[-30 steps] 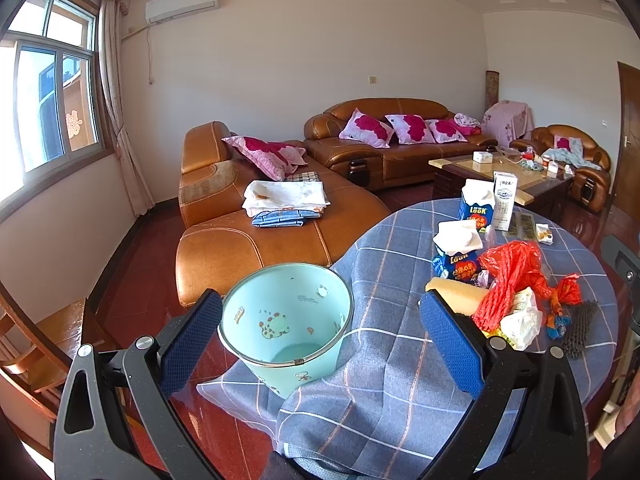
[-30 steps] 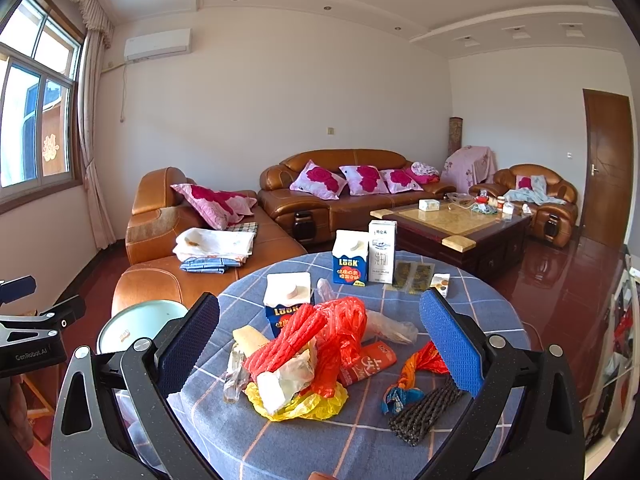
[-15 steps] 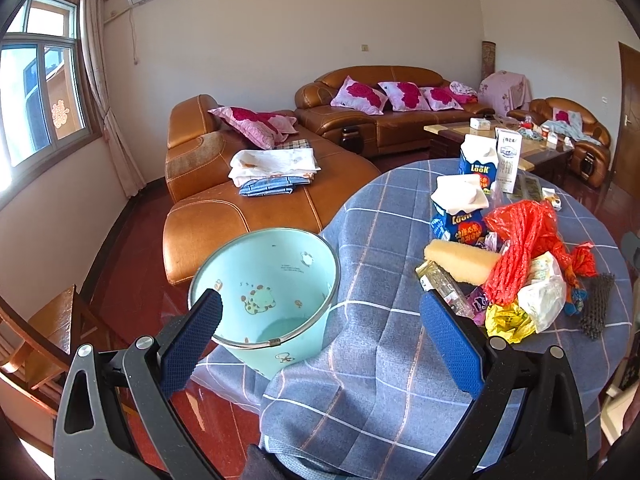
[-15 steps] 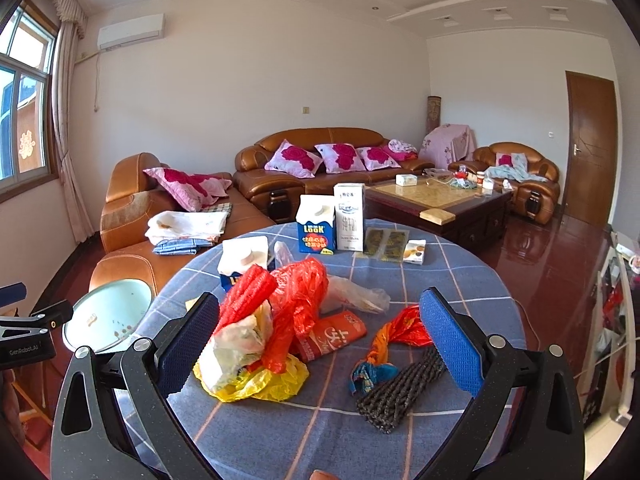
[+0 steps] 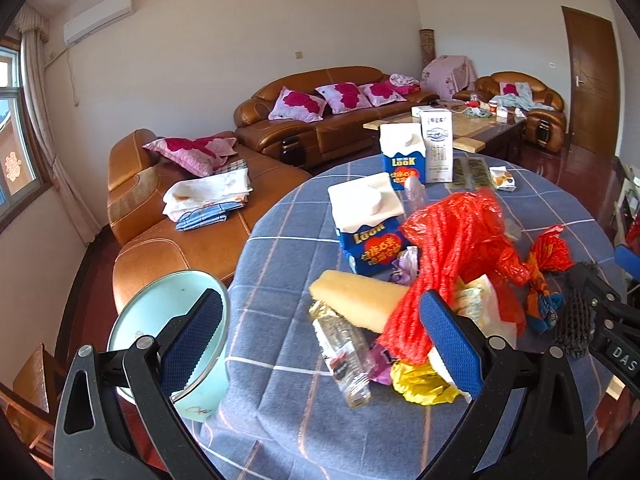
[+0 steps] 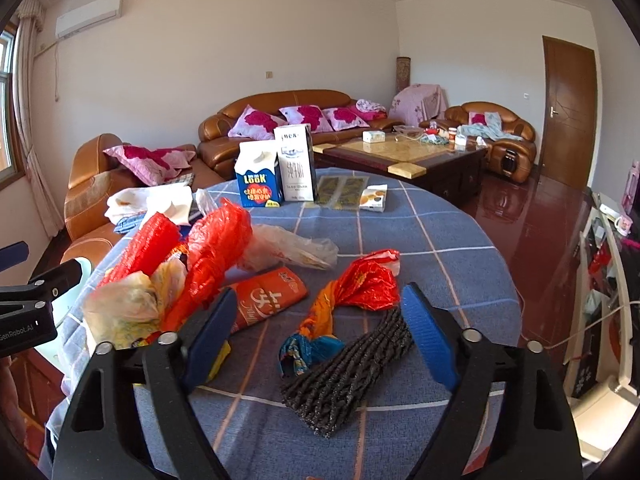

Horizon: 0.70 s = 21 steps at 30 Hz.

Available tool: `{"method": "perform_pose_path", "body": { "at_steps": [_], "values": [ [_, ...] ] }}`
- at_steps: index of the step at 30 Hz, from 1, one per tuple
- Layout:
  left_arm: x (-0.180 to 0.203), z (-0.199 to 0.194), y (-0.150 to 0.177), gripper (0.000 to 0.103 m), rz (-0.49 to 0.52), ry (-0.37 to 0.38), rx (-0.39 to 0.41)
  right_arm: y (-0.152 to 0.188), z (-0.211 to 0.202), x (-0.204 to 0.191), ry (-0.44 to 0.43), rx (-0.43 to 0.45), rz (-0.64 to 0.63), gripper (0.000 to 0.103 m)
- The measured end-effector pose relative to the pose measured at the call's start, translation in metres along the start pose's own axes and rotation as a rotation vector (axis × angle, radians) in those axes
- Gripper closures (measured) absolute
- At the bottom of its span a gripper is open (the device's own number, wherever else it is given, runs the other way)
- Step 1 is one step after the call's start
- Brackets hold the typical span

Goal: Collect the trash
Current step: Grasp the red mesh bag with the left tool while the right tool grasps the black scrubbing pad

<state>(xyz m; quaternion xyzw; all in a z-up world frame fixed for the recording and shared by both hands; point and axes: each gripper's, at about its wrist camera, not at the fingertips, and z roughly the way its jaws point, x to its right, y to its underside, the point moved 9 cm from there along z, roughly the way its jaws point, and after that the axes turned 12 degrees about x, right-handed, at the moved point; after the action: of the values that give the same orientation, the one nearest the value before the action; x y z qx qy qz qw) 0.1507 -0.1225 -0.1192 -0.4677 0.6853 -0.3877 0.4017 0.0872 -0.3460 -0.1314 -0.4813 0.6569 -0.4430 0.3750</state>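
Your right tool [image 6: 316,320] is closing, jaws apart w/ nothing clamped; the black mesh net [image 6: 348,372] and an orange-blue wrapper [image 6: 320,320] lie on the bench [image 6: 420,240] btwn them, lower centre of frame. Your left tool [image 5: 320,332] is spread wide, empty, over a clear bottle [image 5: 340,356] and a yellow foam block [image 5: 360,296]. Red net pile [image 5: 456,248] sits centre-right; the pale blue bin [image 5: 160,312] is lower left, beside the bench edge.

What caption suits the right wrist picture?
Right gripper, fingers closing, over black foam netting and an orange wrapper.
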Motion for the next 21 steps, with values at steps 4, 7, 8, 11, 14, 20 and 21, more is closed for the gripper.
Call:
{"method": "perform_pose_path", "body": {
  "at_steps": [4,7,8,11,14,20,21],
  "values": [
    [0.016,0.009,0.003,0.009,0.014,0.034,-0.012,0.009,0.004,0.012,0.003,-0.030,0.022,0.026],
    [0.029,0.013,0.008,0.012,0.025,0.075,-0.025,0.017,0.001,0.016,0.009,-0.057,0.024,0.026],
    [0.034,0.014,0.011,0.015,0.031,0.084,-0.028,0.021,0.000,0.017,0.014,-0.071,0.019,0.026],
    [0.042,0.020,0.017,0.020,0.030,0.112,-0.049,0.038,0.008,0.020,0.016,-0.130,0.029,0.034],
    [0.048,0.023,0.019,0.034,0.022,0.152,-0.062,0.048,0.016,0.022,-0.029,-0.181,0.093,0.066],
    [0.060,0.022,0.021,0.085,0.013,0.241,-0.078,0.040,0.011,0.017,-0.068,-0.146,0.105,0.091],
    [0.060,0.021,0.020,0.085,0.017,0.240,-0.072,0.038,0.010,0.016,-0.071,-0.138,0.101,0.092]
  ]
}}
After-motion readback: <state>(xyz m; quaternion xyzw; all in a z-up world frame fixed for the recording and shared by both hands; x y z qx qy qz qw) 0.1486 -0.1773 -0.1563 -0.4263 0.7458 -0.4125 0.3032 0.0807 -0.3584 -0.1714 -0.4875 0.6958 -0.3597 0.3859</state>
